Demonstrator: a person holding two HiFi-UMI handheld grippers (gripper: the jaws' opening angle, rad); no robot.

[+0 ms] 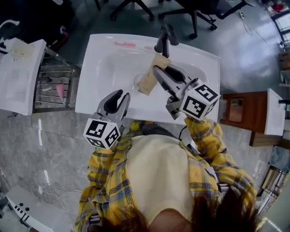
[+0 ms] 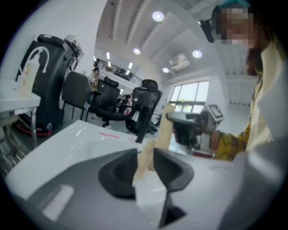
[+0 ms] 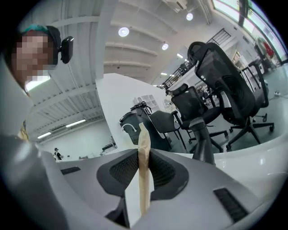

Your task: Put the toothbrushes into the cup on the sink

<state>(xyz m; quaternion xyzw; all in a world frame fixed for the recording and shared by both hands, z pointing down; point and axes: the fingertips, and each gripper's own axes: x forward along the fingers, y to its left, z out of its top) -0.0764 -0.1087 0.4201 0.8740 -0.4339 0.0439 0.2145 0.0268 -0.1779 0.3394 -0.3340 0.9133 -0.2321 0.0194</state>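
Both grippers are over the white sink (image 1: 97,68), which is the biggest thing in the scene. Behind its far edge stand dark office chairs (image 1: 131,7) on the grey floor. The person (image 1: 154,181), in a yellow checked shirt, stands at the near edge of the sink.

The right gripper (image 1: 158,72) reaches over the basin toward the dark faucet (image 1: 165,38) at the far edge. Its jaws are pressed on a flat beige paper packet (image 1: 152,77). In the right gripper view this packet (image 3: 143,139) stands on its edge between the two pads and sticks out past them. The packet hangs above the basin, just beside the faucet.

The left gripper (image 1: 120,96) is at the near edge of the sink. Its jaws stand apart with nothing between the pads.

A thin pink thing (image 1: 124,44) lies on the far rim, near the far left corner; it is too small to tell what it is.
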